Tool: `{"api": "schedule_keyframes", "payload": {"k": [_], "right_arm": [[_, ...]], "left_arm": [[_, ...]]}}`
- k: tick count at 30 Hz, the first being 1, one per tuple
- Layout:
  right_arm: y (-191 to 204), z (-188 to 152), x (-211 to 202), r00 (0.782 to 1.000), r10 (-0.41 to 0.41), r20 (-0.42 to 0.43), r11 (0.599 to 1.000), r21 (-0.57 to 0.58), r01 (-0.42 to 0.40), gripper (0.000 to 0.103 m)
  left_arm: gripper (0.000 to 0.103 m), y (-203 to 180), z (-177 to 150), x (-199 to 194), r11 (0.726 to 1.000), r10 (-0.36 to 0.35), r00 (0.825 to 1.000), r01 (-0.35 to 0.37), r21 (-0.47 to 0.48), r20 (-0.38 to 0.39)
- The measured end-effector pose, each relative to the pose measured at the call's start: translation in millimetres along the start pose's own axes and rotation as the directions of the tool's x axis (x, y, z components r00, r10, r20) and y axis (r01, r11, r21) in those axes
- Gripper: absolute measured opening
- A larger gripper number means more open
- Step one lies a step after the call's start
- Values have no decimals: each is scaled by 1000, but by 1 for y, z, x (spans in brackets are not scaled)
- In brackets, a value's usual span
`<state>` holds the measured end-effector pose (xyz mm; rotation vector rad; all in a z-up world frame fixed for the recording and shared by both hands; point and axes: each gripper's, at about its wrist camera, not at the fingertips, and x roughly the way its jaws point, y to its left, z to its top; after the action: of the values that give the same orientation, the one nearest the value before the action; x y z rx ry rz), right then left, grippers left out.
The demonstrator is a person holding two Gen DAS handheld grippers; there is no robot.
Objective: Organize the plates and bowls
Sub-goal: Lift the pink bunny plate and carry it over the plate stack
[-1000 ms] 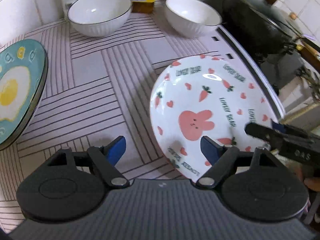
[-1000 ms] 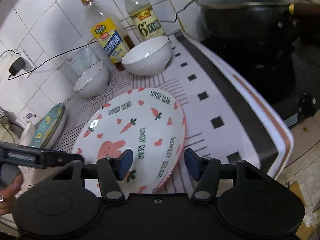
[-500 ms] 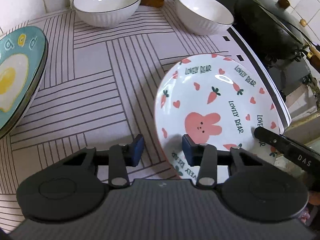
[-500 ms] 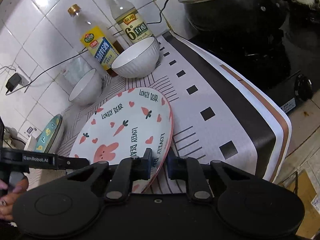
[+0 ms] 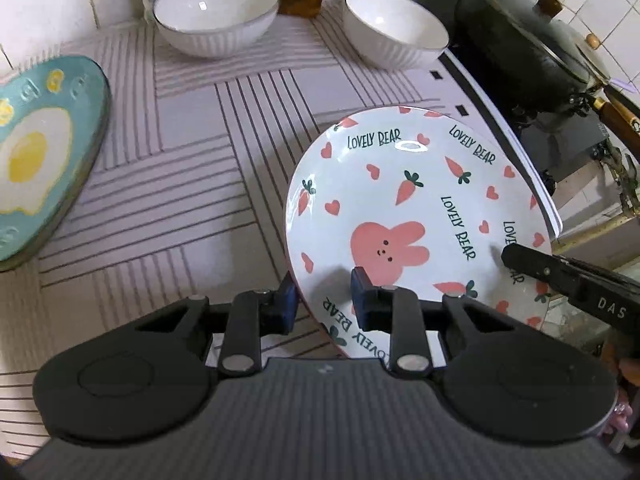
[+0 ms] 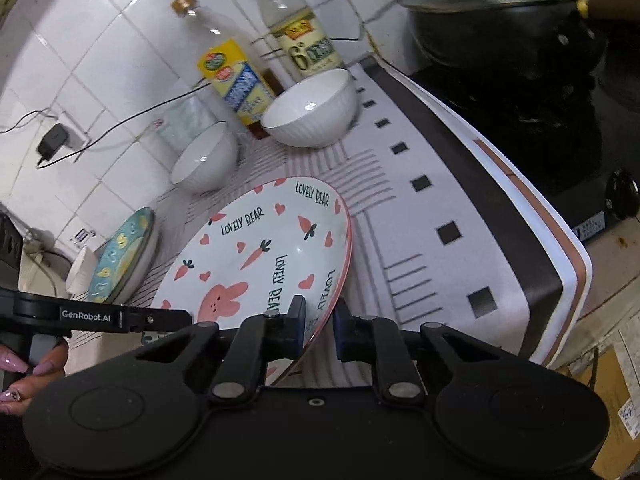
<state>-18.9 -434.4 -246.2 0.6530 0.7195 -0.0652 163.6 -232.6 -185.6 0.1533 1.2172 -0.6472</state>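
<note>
Plate (image 5: pixel 412 216) with a pink rabbit, carrots and hearts carries the words "LOVELY BEAR" printed several times around its white face. It sits over the striped mat (image 5: pixel 192 184) near the mat's stove-side edge, and both grippers have it by the rim. The left gripper (image 5: pixel 324 300) has one blue pad outside the near rim and one on the plate's face; its jaws are closing on that rim. The right gripper (image 6: pixel 318 322) is pinched tight on the opposite rim, one pad on each side of the pink edge. In the left wrist view the right gripper's arm reads "DAS"; in the right wrist view the left gripper's arm reads "GenRobot.AI", with a hand (image 6: pixel 28 364) just below it.

A wide stretch of bare mat lies between this plate and the teal plate (image 5: pixel 36 160) with a fried-egg picture, which lies at the mat's far left edge. Two white ribbed bowls (image 5: pixel 216 12) (image 5: pixel 396 28), both empty, stand well apart at the back by the tiled wall. Behind them are a bottle with a yellow label (image 6: pixel 236 84) and a clear bottle (image 6: pixel 304 44) marked with a large "6"; the smaller print is unreadable. A black lidded pot (image 6: pixel 504 20) sits on the stove beyond the mat's dark border.
</note>
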Motion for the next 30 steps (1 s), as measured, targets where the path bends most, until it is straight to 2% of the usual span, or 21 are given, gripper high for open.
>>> {"api": "schedule_keyframes", "payload": {"k": [9, 14, 17, 25, 30], "right_arm": [[50, 10, -9, 996, 89, -31, 989, -118, -92, 22], [79, 24, -6, 985, 166, -47, 970, -172, -172, 22], [100, 30, -6, 977, 208, -54, 953, -211, -215, 22], [158, 47, 21, 957, 272, -99, 914, -284, -289, 22], [192, 58, 52, 945, 303, -127, 900, -290, -327, 22]], "left_arm": [[26, 27, -10, -57, 998, 53, 995, -49, -46, 88], [26, 47, -21, -96, 995, 87, 981, -76, -71, 172], [26, 62, -26, -115, 991, 110, 975, -92, -101, 195], [26, 113, -28, -146, 974, 163, 962, -121, -193, 221], [26, 152, -19, -157, 959, 197, 956, -142, -244, 220]]}}
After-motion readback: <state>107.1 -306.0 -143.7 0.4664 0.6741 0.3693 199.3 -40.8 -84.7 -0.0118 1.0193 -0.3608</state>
